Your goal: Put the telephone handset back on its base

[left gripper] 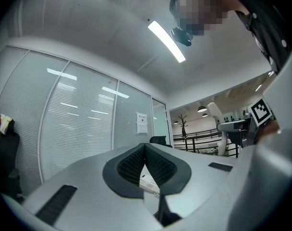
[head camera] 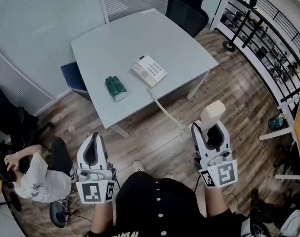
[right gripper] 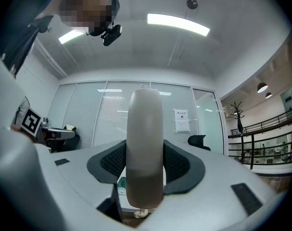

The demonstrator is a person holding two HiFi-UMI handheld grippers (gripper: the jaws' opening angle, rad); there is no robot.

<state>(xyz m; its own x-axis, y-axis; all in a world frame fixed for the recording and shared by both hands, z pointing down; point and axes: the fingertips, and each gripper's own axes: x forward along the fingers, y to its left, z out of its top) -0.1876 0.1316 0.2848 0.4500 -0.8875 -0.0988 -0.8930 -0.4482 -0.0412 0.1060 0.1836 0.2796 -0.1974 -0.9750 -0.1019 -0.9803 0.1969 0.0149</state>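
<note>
Handset (right gripper: 145, 129) is being clamped by right hand-held gripper (head camera: 209, 126); left hand-held gripper (left gripper: 145, 147) is being shown closed, empty. Base (head camera: 149, 71) is being seen whole in head view only.

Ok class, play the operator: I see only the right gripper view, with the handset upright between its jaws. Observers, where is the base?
Observer: The base sits keypad up on the grey table, ahead of the right gripper and to its left.
Operator: And the cord?
Observer: The coiled cord runs from the base over the table's near edge toward the handset.
Operator: Is the left gripper busy?
Observer: No, the left gripper is shut and empty.
</note>
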